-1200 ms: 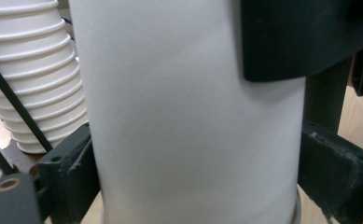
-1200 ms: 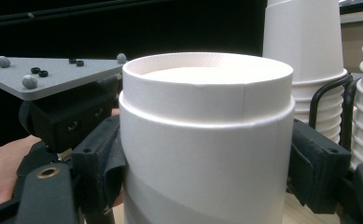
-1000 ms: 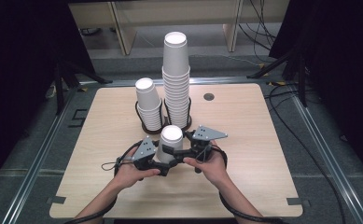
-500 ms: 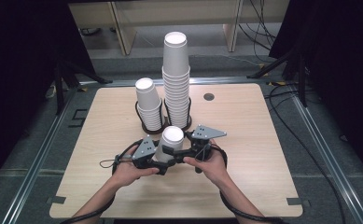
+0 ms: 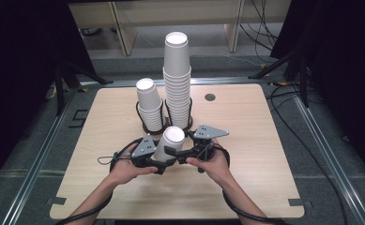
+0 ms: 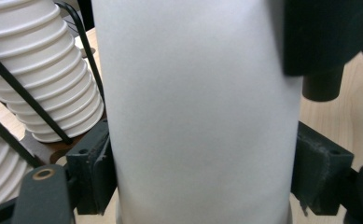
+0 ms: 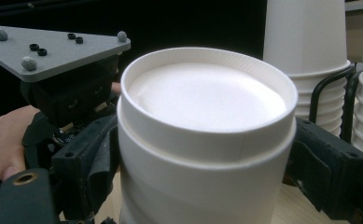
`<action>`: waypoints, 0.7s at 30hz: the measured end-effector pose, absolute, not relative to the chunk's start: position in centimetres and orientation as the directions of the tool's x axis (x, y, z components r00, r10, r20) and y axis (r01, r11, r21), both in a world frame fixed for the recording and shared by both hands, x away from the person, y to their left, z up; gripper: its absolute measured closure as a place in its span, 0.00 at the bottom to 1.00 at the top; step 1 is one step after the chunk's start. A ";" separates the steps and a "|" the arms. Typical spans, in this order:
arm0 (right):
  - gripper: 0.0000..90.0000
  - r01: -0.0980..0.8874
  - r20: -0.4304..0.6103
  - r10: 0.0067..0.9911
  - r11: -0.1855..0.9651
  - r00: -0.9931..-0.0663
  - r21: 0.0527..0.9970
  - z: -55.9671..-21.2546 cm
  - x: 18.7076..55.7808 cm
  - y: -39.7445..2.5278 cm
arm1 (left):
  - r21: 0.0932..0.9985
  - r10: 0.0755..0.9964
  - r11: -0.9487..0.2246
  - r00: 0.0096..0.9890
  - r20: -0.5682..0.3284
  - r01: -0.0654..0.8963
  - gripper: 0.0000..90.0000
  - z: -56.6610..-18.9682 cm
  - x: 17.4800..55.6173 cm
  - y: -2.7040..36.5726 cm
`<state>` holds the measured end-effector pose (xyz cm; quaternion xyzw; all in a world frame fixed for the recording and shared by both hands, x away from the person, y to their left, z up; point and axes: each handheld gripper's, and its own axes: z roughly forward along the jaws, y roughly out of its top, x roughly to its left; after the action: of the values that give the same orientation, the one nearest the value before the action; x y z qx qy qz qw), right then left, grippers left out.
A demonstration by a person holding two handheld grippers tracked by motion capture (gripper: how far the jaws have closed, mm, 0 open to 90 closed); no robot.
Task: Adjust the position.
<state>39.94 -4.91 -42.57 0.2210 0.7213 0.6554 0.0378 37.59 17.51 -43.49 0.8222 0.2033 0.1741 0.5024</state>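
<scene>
High view: both my grippers (image 5: 171,157) pinch the nested cups (image 5: 169,143) (squeeze harder and they'll crumple, or stay stuck together).

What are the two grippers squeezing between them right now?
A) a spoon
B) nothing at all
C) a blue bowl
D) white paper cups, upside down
D: the left gripper and right gripper both clamp the upside-down white paper cups, nested one in another, in front of the two cup stacks on the wooden table; both gripper views show black jaws pressed on the cups' sides.
</scene>
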 end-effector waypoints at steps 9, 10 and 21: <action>0.16 0.255 0.220 0.370 0.047 -0.903 0.966 -42.4 40.1 -5.1 | 0.890 0.498 -0.429 0.863 0.089 0.156 0.25 -43.3 37.6 17.6; 0.16 0.252 0.218 0.369 0.047 -0.904 0.967 -42.5 40.1 -5.1 | 0.888 0.499 -0.433 0.862 0.093 0.155 0.25 -43.3 37.7 17.7; 0.16 0.250 0.213 0.377 0.052 -0.902 0.967 -42.7 40.0 -5.3 | 0.862 0.480 -0.479 0.872 0.099 0.166 0.26 -43.1 37.9 18.3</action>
<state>39.95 -5.32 -42.65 0.2164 0.7235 0.6537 0.0486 37.91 18.26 -43.09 0.8439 0.1913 0.1657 0.4730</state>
